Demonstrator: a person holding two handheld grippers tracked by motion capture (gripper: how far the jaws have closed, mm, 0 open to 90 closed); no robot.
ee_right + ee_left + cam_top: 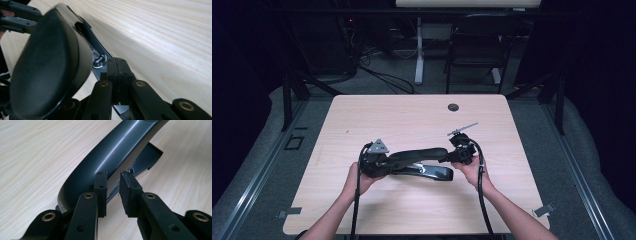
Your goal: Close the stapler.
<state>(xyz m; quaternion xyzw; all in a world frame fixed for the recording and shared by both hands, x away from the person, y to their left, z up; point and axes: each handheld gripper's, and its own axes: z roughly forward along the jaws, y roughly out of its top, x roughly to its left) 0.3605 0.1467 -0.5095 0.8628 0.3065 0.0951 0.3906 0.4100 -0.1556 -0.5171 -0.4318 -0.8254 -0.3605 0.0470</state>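
1. Stapler (419,164): a large black one lies across the near middle of the table (412,115), its long lever arm raised above the base, hinge end toward your left hand and front end toward your right.

2. Your left gripper (388,163) sits at the hinge end. In the left gripper view its fingers (100,192) stand a little apart beside the rear of the lever arm (110,157); one pad is close against the arm's side, but you cannot tell whether it presses, and the other pad has nothing against it.

3. Your right gripper (451,156) is at the front end. In the right gripper view its fingers (113,72) are pressed together, and the thin metal base plate (100,62) appears to run between them, so they look to be pinching its edge. The padded head of the lever (50,62) looms just beside them.

4. Step in hand, as it looks: you are steadying the stapler with both tools, lever lifted, either to open it up or to position it.

5. Next move calls for a firm hold on the base at the right while the left closes properly on the lever arm. Keep the right hold steady, since a thin plate can twist out of flat pads.

6. Watch the lever: if it is sprung, it may snap down when released.
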